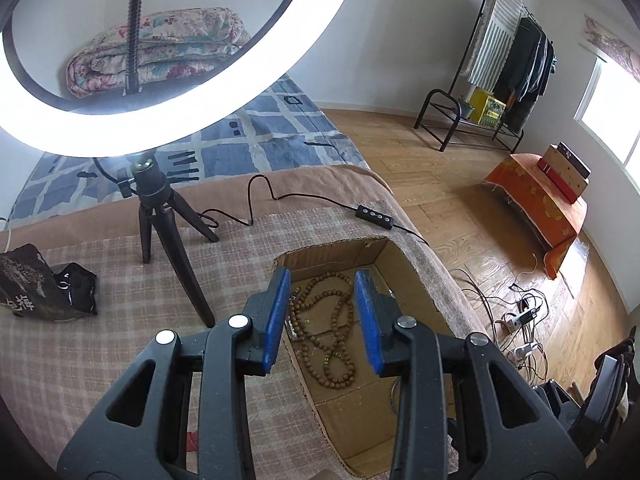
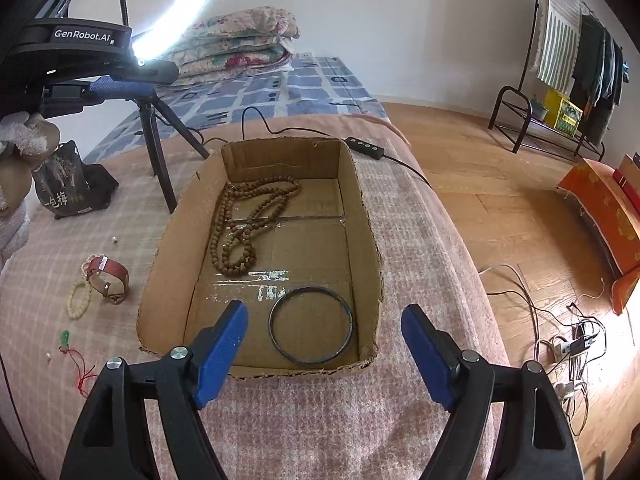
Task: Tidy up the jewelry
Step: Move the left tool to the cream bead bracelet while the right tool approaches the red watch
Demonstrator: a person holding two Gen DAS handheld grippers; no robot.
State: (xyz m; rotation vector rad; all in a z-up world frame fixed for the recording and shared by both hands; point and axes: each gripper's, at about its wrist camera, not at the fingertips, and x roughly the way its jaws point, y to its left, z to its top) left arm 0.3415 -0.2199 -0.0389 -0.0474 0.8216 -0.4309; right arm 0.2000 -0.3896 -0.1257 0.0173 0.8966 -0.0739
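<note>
Two open grippers, bead necklace (image 1: 320, 328) between left fingers (image 1: 276, 320), unheld

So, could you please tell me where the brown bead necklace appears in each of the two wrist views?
Left wrist view: the brown bead necklace lies lower centre, in the cardboard box, seen between the left gripper's fingers.
Right wrist view: it lies centre-left, in the box's far left part.
Shared landmark: the black tripod left of the box.

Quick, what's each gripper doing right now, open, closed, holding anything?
Left gripper: open, holding nothing, above the brown bead necklace in the cardboard box.
Right gripper: open wide, holding nothing, near the dark bangle.
</note>
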